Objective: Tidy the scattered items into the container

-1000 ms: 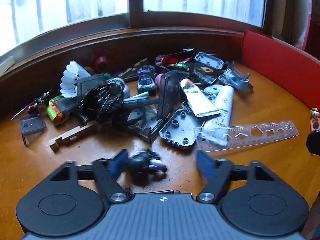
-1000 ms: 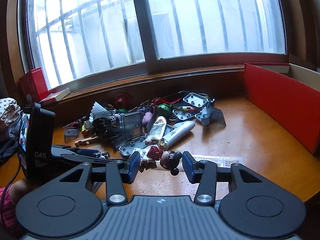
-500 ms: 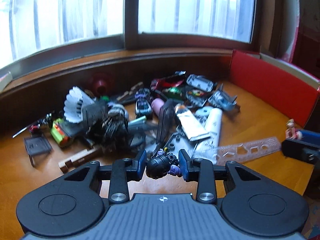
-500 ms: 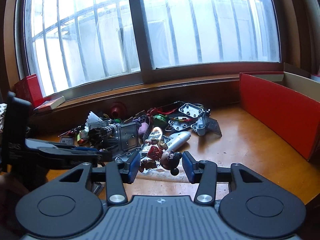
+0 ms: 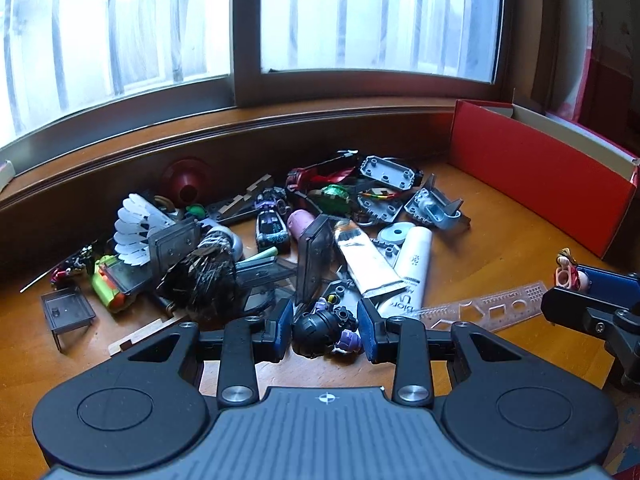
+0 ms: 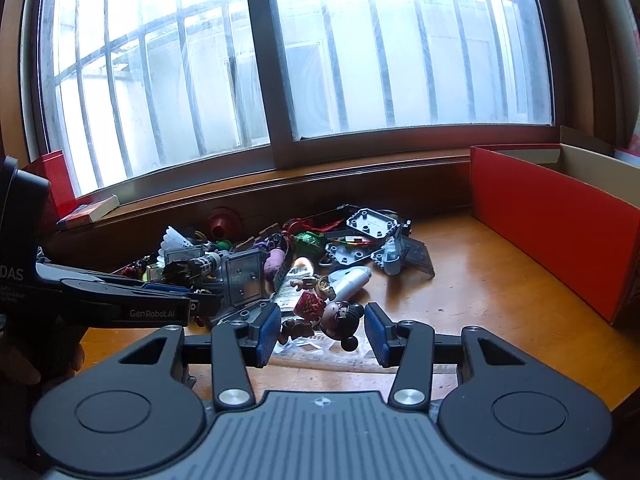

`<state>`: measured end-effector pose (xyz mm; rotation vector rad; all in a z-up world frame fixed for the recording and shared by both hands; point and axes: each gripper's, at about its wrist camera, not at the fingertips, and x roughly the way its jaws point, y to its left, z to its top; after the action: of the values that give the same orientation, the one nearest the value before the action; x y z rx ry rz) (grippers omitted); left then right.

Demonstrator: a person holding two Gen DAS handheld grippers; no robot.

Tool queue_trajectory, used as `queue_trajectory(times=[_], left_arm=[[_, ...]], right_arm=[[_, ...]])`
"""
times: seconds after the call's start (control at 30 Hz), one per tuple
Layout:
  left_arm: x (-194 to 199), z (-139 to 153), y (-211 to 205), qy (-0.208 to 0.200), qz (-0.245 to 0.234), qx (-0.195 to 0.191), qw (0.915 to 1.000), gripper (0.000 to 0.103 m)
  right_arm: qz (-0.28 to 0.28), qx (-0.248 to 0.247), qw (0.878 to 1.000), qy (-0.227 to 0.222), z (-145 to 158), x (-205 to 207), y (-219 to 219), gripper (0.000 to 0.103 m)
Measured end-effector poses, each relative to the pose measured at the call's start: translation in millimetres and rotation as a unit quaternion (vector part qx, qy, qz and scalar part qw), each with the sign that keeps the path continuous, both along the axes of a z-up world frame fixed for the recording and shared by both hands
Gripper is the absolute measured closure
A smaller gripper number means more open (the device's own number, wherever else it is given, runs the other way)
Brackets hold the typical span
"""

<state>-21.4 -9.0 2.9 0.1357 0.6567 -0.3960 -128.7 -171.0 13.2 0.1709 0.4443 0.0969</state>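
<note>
Wooden worktop (image 5: pixel 500 240): clutter piled at back edge, red box (image 5: pixel 536 176) at right edge.
Left gripper (image 5: pixel 323 330): clenched on black figure (image 5: pixel 316 330), for carrying.
Right gripper (image 6: pixel 320 330): grasping doll figure (image 6: pixel 332 316), likely boxward.

The left gripper (image 5: pixel 325 330) is sitting low over the wooden bench (image 5: pixel 500 240), its jaws closed against a small black and purple toy figure (image 5: pixel 320 330) that is filling the gap between the blue pads. Just beyond it a heap of odds and ends is lying scattered: a white shuttlecock (image 5: pixel 134 228), a white tube (image 5: pixel 412 268), a clear stencil ruler (image 5: pixel 486 306) and grey plastic parts (image 5: pixel 434 206). A red box (image 5: pixel 532 172) is standing open at the far right. The right gripper (image 5: pixel 592 300) is poking in from the right edge, carrying a little doll (image 5: pixel 570 274).
</note>
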Motion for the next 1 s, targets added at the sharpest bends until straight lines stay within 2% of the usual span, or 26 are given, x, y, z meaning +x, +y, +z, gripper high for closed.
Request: queue_trajectory(times=[0.5, 0.77, 1.0], left_arm=[[-1, 13, -77, -0.001, 0.03, 0.009, 0.9995, 0.067], [-2, 20, -132, -0.004, 0.049, 0.009, 0.9987, 0.067], [-2, 31, -168, -0.008, 0.083, 0.01, 0.9965, 0.067]], right_arm=[[0.033, 0.012, 0.999, -0.008, -1, 19, -82, 0.054], [0.064, 0.007, 0.998, -0.027, 1, 26, -142, 0.054], [0.109, 0.026, 0.993, -0.032, 5, 36, -186, 0.054]])
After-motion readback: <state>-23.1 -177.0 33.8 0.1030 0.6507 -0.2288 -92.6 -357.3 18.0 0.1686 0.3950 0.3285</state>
